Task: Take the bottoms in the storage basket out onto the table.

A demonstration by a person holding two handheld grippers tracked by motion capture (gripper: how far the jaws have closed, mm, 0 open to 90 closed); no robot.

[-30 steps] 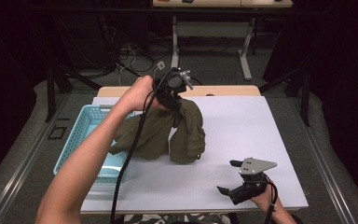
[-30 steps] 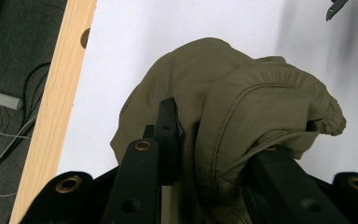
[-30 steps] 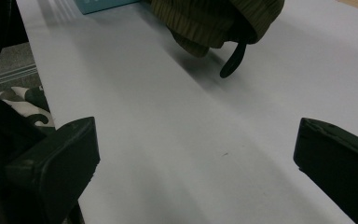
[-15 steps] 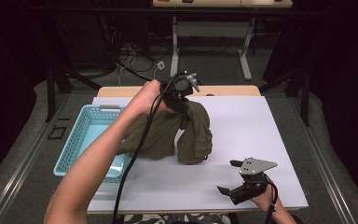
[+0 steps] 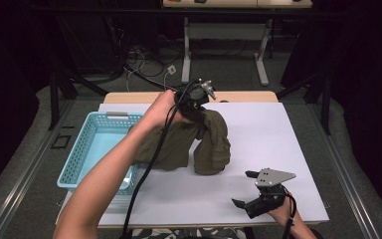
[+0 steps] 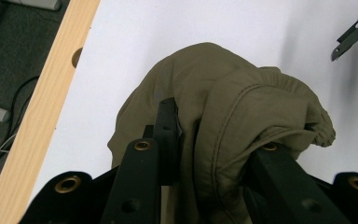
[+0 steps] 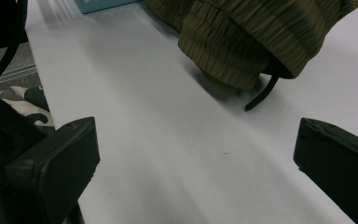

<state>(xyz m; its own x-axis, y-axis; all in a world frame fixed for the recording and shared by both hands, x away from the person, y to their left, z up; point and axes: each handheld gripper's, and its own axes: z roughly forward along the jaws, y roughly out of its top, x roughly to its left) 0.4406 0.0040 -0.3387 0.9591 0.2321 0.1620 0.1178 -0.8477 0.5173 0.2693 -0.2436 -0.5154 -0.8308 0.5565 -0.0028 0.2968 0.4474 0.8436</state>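
Olive-green fabric, a crumpled garment (image 5: 206,142), hangs from the left hand-held gripper (image 5: 195,102) above the far half of the white worktop (image 5: 278,134). Seen from above, the person's left arm reaches in from the bottom edge and slants up across the worktop, with the gripper's black cable (image 5: 149,164) trailing along the forearm. The garment's top is bunched at the gripper, and its lower folds rest on the worktop just beside a light blue plastic basket (image 5: 87,149) that stands at the left edge.

From the left hand-held gripper's own camera, the two black jaws are closed on a thick wad of the cloth (image 6: 233,121), which bulges up and over between them; a stitched seam runs down the fold, and a gathered cuff (image 6: 319,123) sits at the right. A strip of pale wood (image 6: 42,107) borders the worktop on that side.

Near the front right corner of the worktop, the right hand-held gripper (image 5: 246,189) lies low in the person's hand, its grey three-cornered plate (image 5: 273,177) on top. Its jaws stand wide apart with nothing between them. Its camera looks across bare white surface toward the garment's ribbed hem (image 7: 233,51), which sits well clear of the jaws, with a dark cord (image 7: 261,98) dangling from the hem onto the worktop.
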